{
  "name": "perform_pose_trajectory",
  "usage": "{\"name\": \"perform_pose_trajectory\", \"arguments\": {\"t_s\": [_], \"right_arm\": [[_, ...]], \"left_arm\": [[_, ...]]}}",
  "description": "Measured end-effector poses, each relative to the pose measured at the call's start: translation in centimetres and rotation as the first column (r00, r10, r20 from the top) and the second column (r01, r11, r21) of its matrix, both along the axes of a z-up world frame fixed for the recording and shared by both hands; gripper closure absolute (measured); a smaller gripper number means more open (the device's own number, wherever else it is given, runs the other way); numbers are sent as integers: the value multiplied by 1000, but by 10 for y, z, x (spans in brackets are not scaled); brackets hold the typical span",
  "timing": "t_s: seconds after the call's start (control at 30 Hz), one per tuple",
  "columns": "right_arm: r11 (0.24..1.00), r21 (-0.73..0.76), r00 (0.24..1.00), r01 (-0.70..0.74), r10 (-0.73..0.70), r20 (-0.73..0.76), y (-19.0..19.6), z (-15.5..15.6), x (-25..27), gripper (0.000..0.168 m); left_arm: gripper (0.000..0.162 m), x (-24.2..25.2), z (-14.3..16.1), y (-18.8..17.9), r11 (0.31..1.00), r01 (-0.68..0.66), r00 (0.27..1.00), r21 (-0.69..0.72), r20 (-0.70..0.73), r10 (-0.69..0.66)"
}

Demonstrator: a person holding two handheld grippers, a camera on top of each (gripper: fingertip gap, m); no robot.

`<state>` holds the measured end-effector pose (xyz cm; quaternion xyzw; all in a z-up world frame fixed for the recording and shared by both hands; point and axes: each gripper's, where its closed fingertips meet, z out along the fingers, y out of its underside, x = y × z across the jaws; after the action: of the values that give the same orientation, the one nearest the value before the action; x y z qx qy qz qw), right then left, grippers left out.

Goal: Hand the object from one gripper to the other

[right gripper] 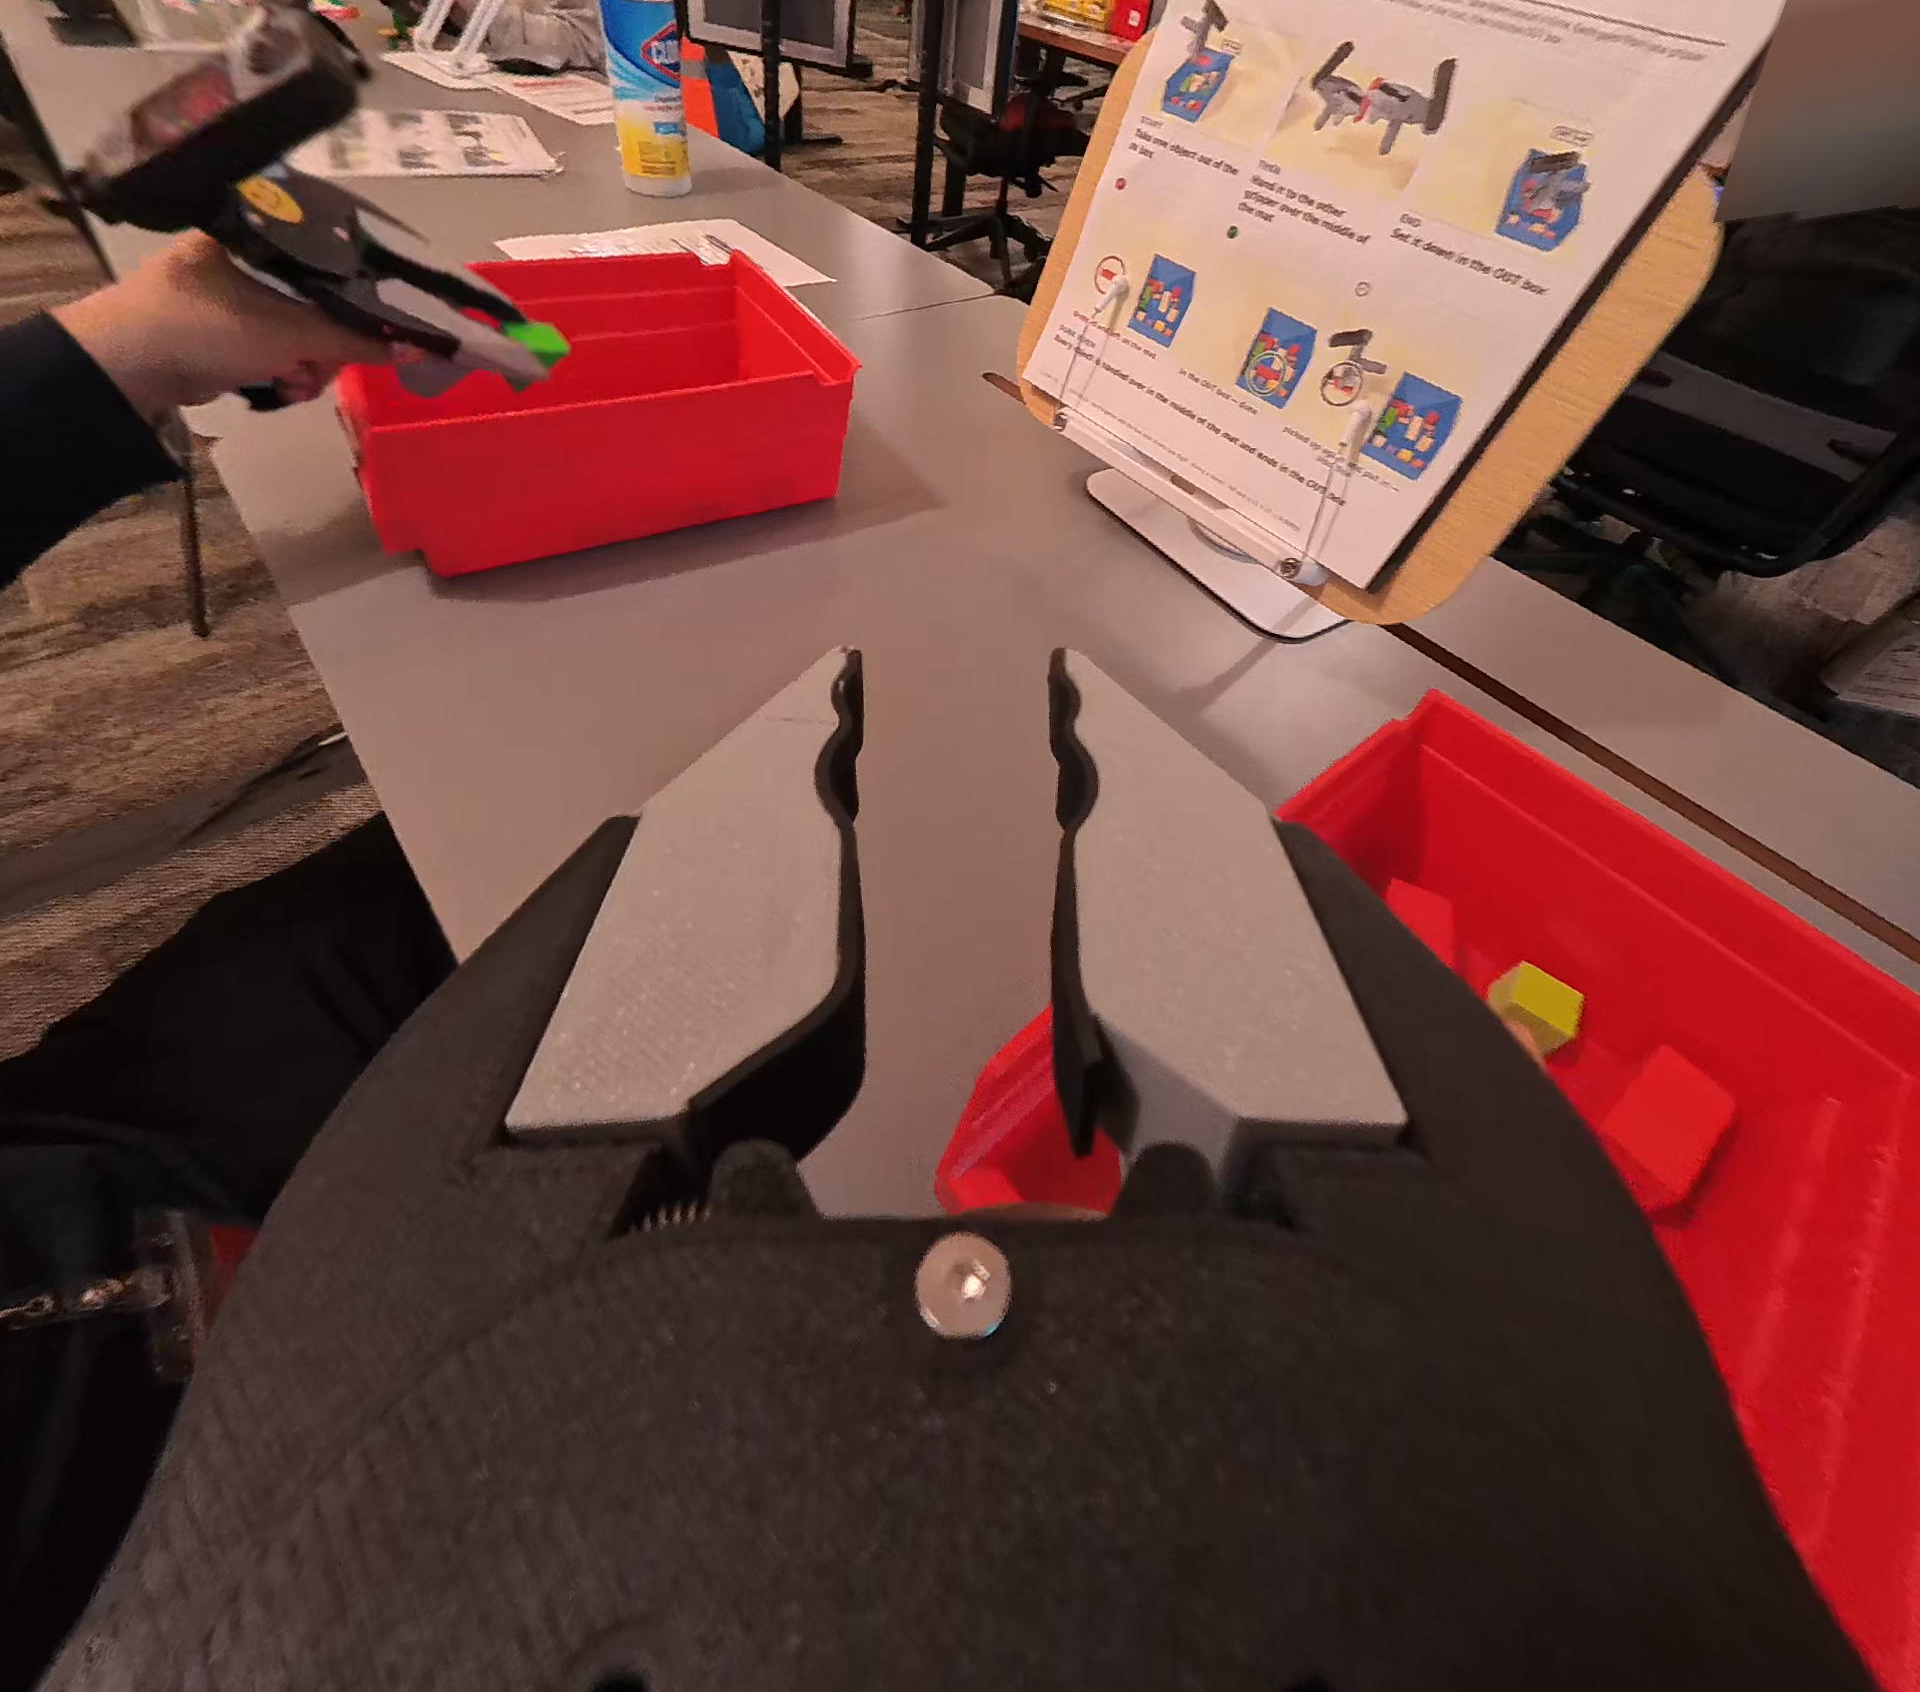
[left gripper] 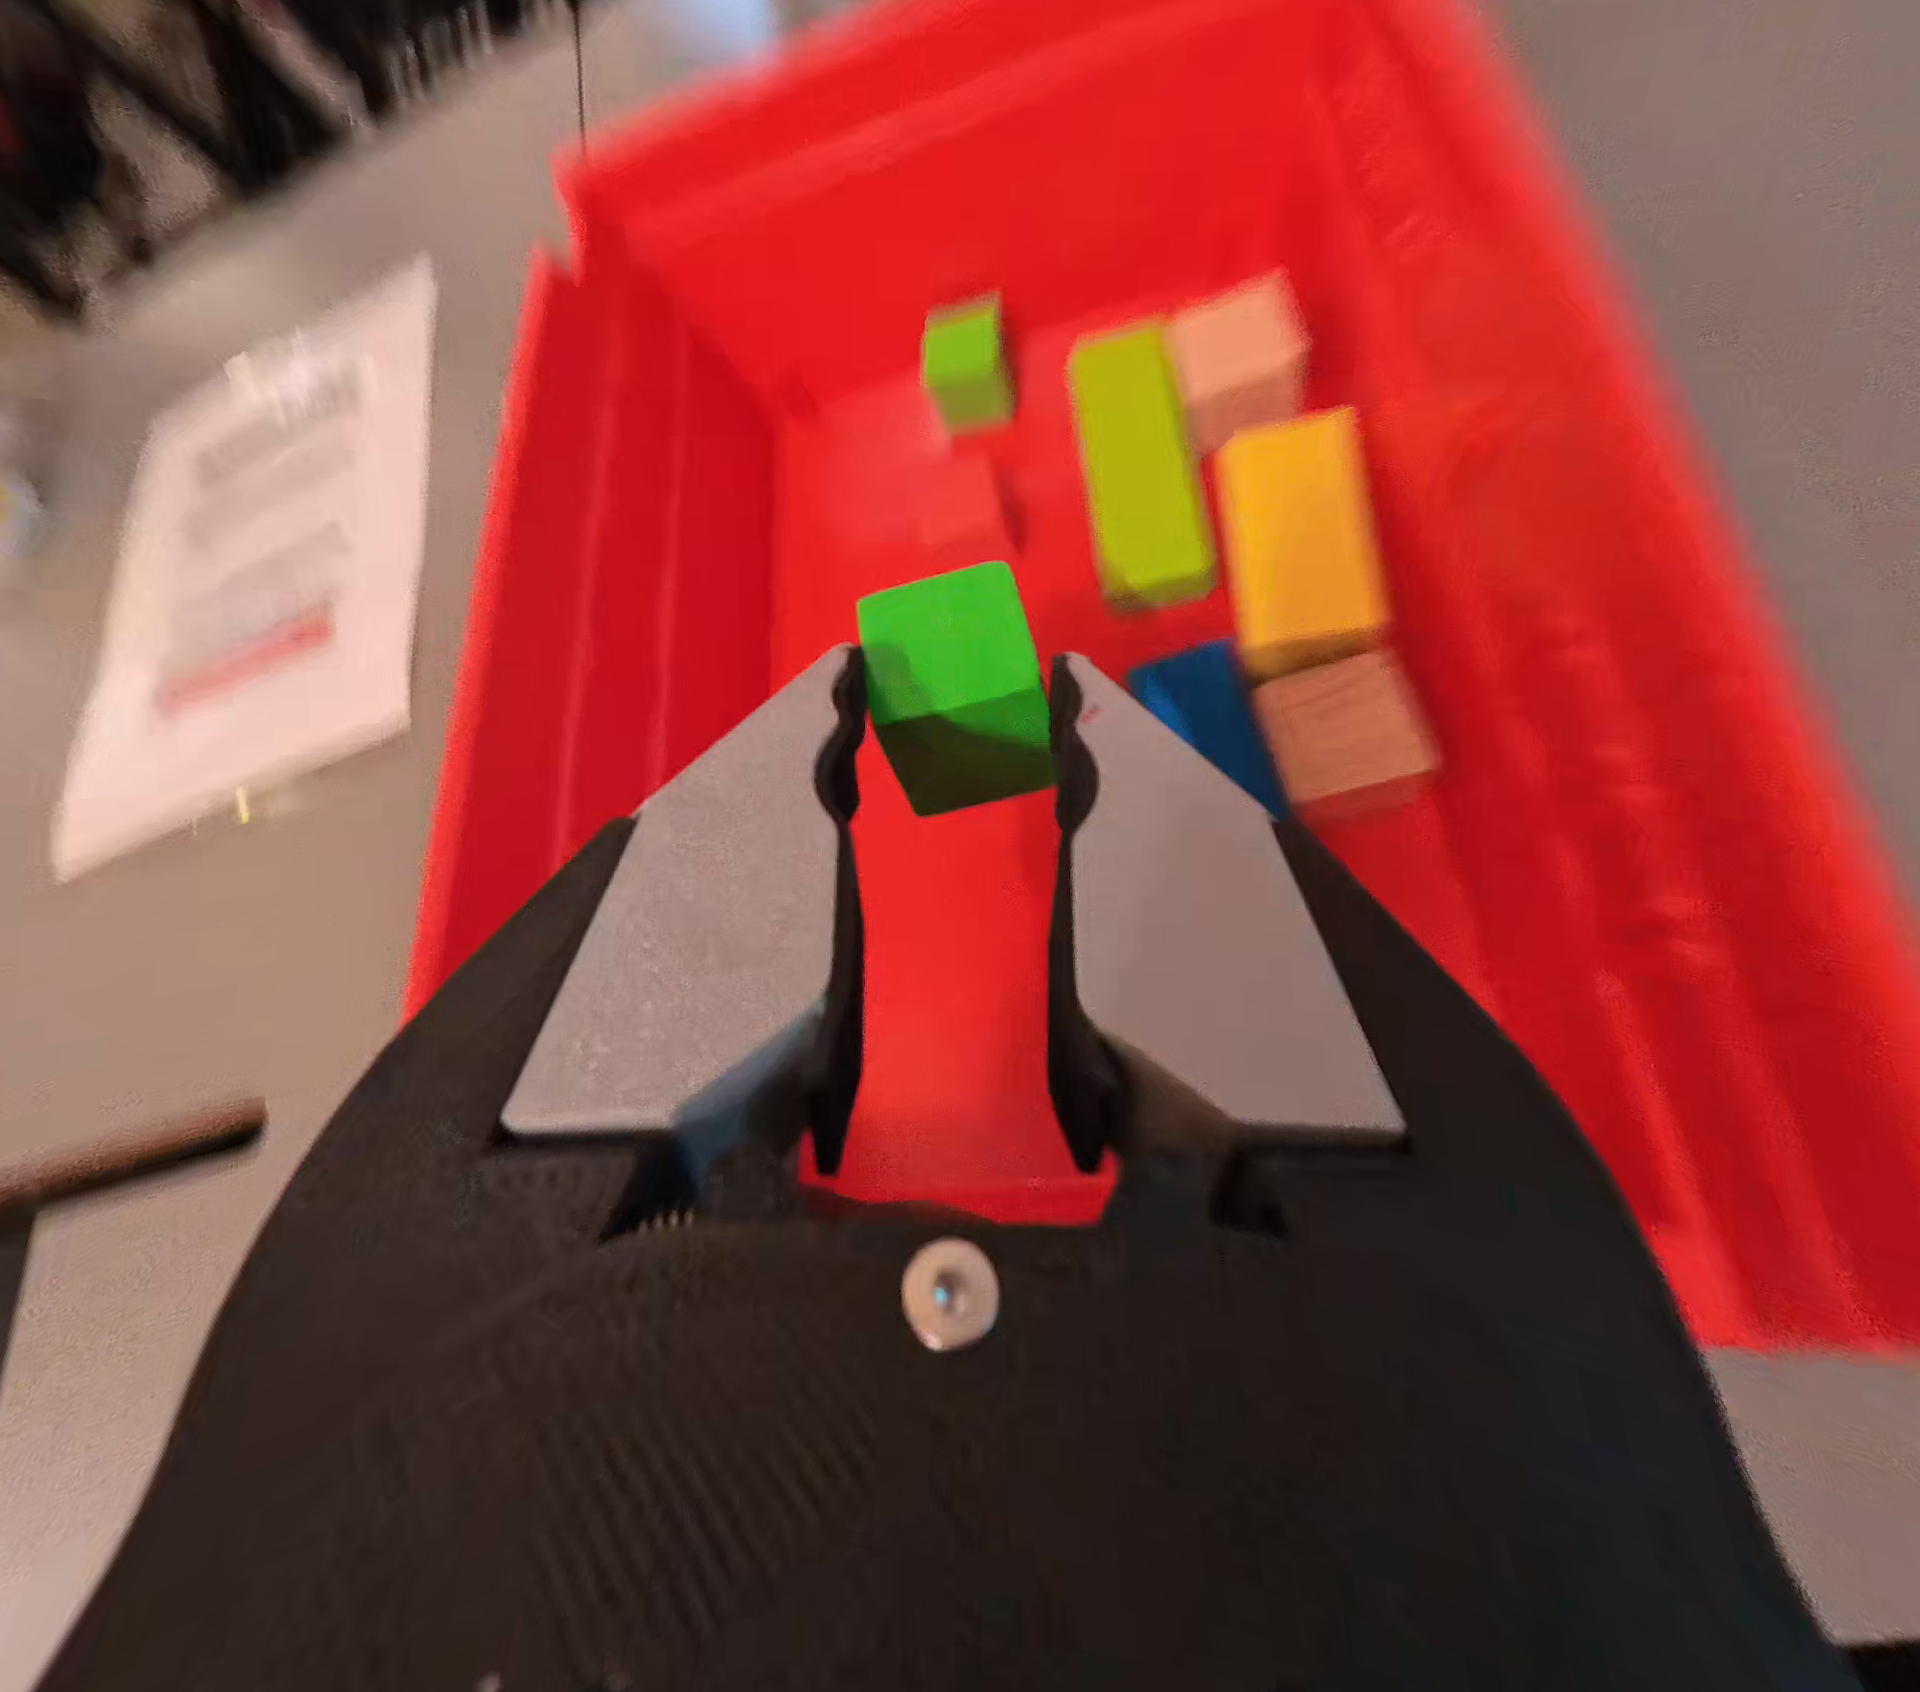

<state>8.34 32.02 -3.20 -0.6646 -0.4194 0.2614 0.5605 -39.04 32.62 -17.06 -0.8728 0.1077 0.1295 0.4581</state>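
Observation:
My left gripper [left gripper: 954,686] is shut on a bright green cube [left gripper: 951,666] and holds it above a red bin [left gripper: 623,603] that has several coloured blocks on its floor. The view is blurred by motion. In the right wrist view the left gripper [right gripper: 530,354] shows at the far left, held by a hand, with the green cube [right gripper: 538,341] at its tip over that red bin [right gripper: 623,447]. My right gripper [right gripper: 954,686] is open and empty over the grey table [right gripper: 935,562], well apart from the left one.
A second red bin [right gripper: 1766,915] with a yellow-green cube [right gripper: 1538,1003] and red blocks sits at my right. An instruction sheet on a stand [right gripper: 1403,188] stands behind the table middle. A wipes canister [right gripper: 646,73] stands farther back. A paper sheet [left gripper: 249,562] lies left of the bin.

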Motion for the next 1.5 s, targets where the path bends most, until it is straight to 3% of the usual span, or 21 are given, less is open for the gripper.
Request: {"name": "perform_pose_trajectory", "arguments": {"t_s": [0.07, 0.1, 0.2, 0.37, 0.5, 0.67, 0.87, 0.97, 1.03, 1.1, 1.17, 1.27, 1.5], "right_arm": [[999, -18, 999, -48, 48, -9, -6, -2, -11, 135], [996, -32, 996, -84, 83, -17, -12, -3, -19, 135], [969, -77, 972, -233, 233, -16, -38, -12, -47, 134], [865, -45, 866, -500, 499, -29, -103, -11, -87, 131], [786, 23, 786, -618, 619, -2, -147, -9, -106, 130], [705, -45, 706, -708, 708, -20, -181, -15, -116, 127], [642, -74, 647, -763, 759, -78, -191, -11, -114, 126], [541, -195, 570, -818, 807, -153, -204, -16, -113, 125], [525, -270, 580, -807, 791, -197, -199, -21, -118, 123], [542, -311, 615, -781, 754, -229, -188, -23, -123, 122], [612, -320, 685, -723, 694, -219, -171, -26, -128, 121], [721, -268, 767, -639, 623, -155, -153, -30, -132, 123], [732, -277, 778, -623, 618, -118, -156, -39, -139, 124]], "left_arm": [[129, 48, 47, -13, 953, 198, 980, 227, -65, -189], [129, 83, 70, -26, 886, 329, 944, 326, -113, -309], [129, 185, 120, -86, 591, 633, 765, 499, -286, -578], [129, 286, 136, -159, 329, 833, 524, 444, -445, -726], [129, 324, 142, -192, 225, 882, 433, 414, -523, -734], [129, 339, 135, -192, 254, 900, 431, 354, -630, -647], [129, 348, 124, -188, 273, 916, 400, 293, -695, -597], [129, 350, 124, -185, 284, 915, 400, 287, -746, -533], [129, 348, 124, -176, 330, 905, 398, 269, -810, -431], [129, 346, 117, -168, 382, 896, 368, 224, -857, -361], [129, 345, 109, -160, 421, 888, 347, 187, -873, -344], [129, 345, 103, -155, 423, 888, 351, 179, -859, -373], [129, 346, 99, -150, 436, 883, 357, 174, -852, -383]]}}
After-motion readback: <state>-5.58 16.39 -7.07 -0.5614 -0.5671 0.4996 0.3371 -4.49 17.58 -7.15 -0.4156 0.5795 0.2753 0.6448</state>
